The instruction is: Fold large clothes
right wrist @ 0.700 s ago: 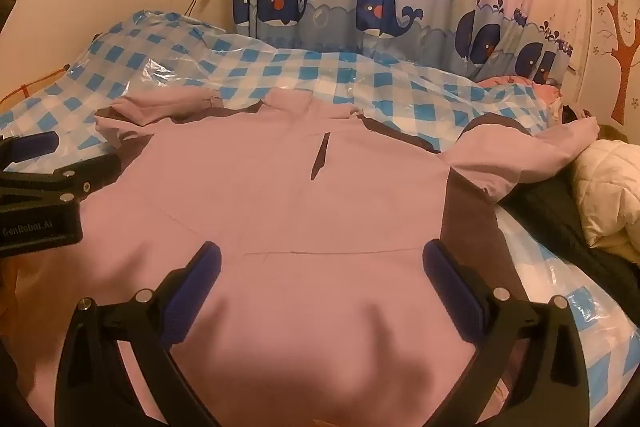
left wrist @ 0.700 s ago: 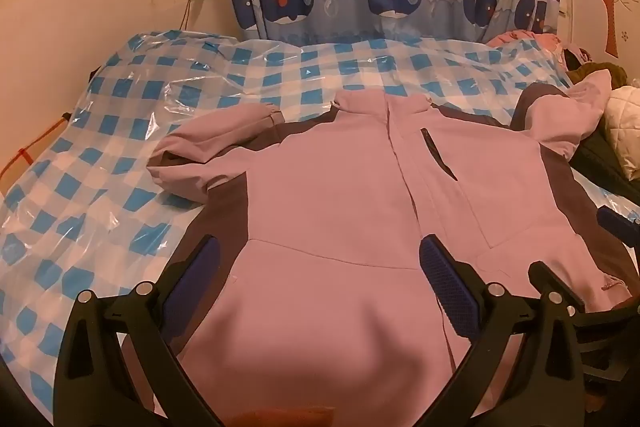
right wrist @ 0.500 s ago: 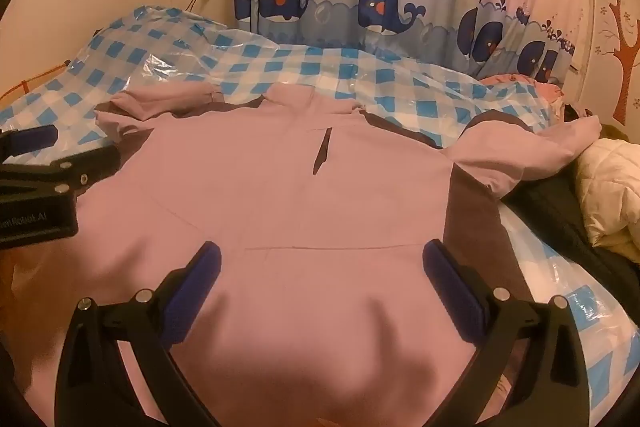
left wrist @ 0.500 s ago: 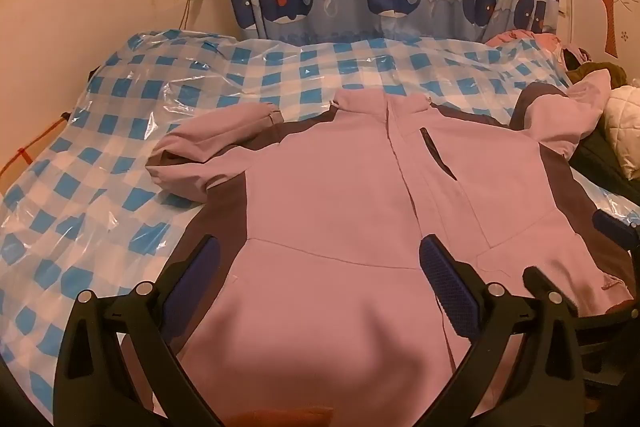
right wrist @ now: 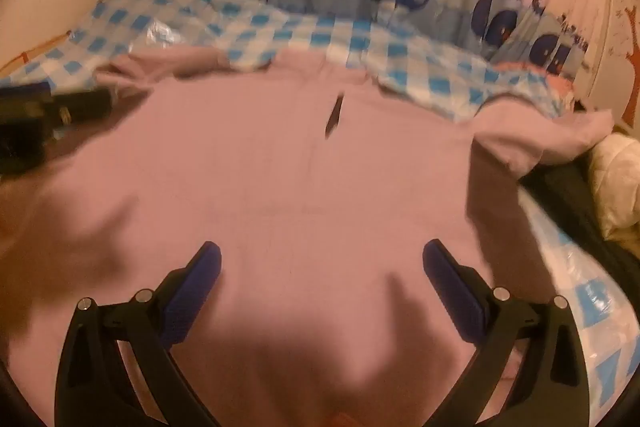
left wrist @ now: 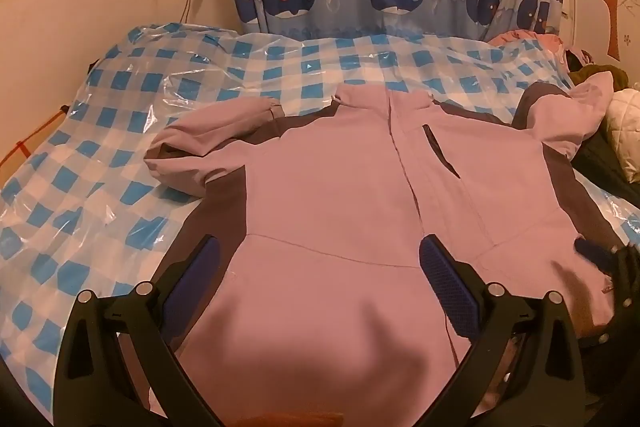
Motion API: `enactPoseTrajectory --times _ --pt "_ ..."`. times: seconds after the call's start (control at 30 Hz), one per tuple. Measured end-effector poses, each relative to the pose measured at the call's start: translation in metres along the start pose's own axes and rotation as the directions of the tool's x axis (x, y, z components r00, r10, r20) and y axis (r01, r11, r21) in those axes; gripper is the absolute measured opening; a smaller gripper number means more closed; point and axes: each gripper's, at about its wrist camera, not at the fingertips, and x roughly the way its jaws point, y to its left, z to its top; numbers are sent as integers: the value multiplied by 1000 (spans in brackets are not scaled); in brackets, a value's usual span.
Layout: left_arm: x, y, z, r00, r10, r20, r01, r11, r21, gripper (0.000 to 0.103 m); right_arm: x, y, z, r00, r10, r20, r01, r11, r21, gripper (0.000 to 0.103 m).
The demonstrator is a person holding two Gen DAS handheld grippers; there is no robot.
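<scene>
Jaws of the left gripper (left wrist: 319, 269) are standing wide with nothing between them, and the right gripper (right wrist: 322, 273) is gaping likewise, both hovering over the hem end of the pink jacket (left wrist: 340, 187). It is lying front-up, spread on the checked plastic sheet (left wrist: 100, 147). Soft, bulky and probably a little slick, it is likely best pinched at a sleeve: one is bunching at ten o'clock (left wrist: 212, 143), the other at two o'clock (left wrist: 560, 119). Both hands are tilting forward and down.
</scene>
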Motion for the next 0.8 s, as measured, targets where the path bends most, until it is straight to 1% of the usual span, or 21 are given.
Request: enactPoseTrajectory --times 0.03,0.07,0.1,0.13,0.23,0.3,0.37,0.43,0.5,0.53,0.57,0.6,0.63,0.67,0.7,0.73,0.77,0.8 --pt "2 1 0 1000 1 -4 -1 1000 -1 96 11 2 -3 998 -9 -66 8 1000 -7 98" --pt "4 3 -1 1000 1 -11 -1 1000 -6 96 25 3 -6 990 -3 -144 0 1000 -16 98" --pt "6 4 -1 1000 0 -20 0 1000 -10 96 34 3 -8 983 13 -186 -16 1000 -12 98" --pt "8 6 -2 1000 -1 -24 0 1000 -15 96 33 -1 -9 983 34 -181 -33 999 9 98" --pt "9 11 -1 1000 1 -27 -2 999 -33 96 24 -25 -6 980 133 -145 -118 987 108 98" --pt "9 14 -1 1000 3 -25 -4 999 -43 96 13 -49 1 963 253 -93 -229 950 215 98" --pt "11 15 -1 1000 7 -29 -9 999 -45 96 1 -72 13 954 299 -32 -278 918 284 98" --pt "13 14 -1 999 11 -36 -13 999 -42 96 -16 -111 35 958 281 50 -282 903 323 98" --pt "15 13 -3 999 14 -42 -15 999 -35 96 -22 -150 53 966 247 76 -257 894 368 98" --pt "17 12 -3 999 18 -46 -19 999 -30 96 -22 -172 62 969 233 83 -246 881 405 98" --pt "18 11 -4 998 22 -51 -23 999 -26 96 -22 -207 72 971 212 109 -239 852 467 98" --pt "20 10 -5 998 24 -54 -26 999 -24 96 -20 -228 79 974 189 122 -225 833 506 98" --pt "21 10 -6 998 26 -58 -27 999 -22 96 -17 -255 87 979 153 132 -201 804 560 98" --pt "22 10 -7 998 27 -61 -28 999 -20 96 -10 -282 92 979 134 153 -201 764 613 98" --pt "23 10 -7 998 27 -63 -28 999 -18 96 2 -314 97 978 119 170 -204 704 681 98" --pt "24 9 -8 998 28 -64 -29 1000 -13 96 15 -344 102 981 98 168 -191 638 746 98" --pt "24 8 -8 998 29 -64 -30 1000 -9 96 26 -369 104 981 89 173 -192 582 790 98" --pt "25 8 -9 998 29 -63 -30 1000 -6 96 33 -384 104 982 78 170 -184 553 812 98"
